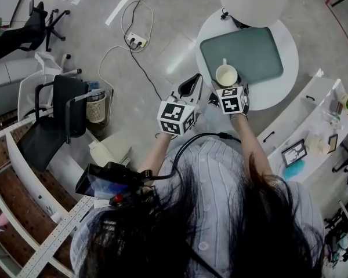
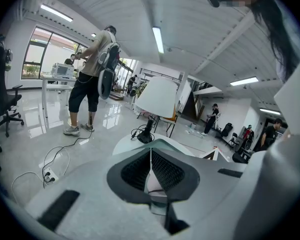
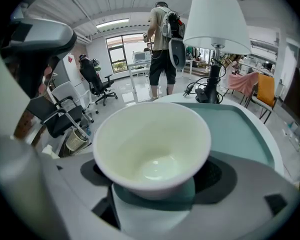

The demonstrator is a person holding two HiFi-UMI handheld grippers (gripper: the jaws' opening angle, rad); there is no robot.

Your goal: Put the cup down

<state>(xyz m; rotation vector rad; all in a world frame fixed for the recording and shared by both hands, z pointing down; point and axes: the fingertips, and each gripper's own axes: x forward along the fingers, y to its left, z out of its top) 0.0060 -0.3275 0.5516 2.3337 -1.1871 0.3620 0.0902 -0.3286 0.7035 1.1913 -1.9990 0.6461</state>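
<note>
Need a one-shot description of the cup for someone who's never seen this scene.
Find the round white table carrying the white lamp, with a grey-green mat on it. At the mat's near edge, the right gripper grips the cup: plain white, empty, the only vessel there.

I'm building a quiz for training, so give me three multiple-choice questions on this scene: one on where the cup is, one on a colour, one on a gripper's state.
1. Where is the cup? A, on the floor; B, in the right hand-held gripper; C, on the office chair.
2. What colour is the tray? A, red; B, yellow; C, grey-green.
3. How do the jaws of the left hand-held gripper stand? A, shut and empty; B, wide open; C, clamped on a cable.

Answers:
1 B: its jaws grip the cup's base.
2 C: the head view shows the colour plainly.
3 A: the jaws meet with nothing between them.
</note>
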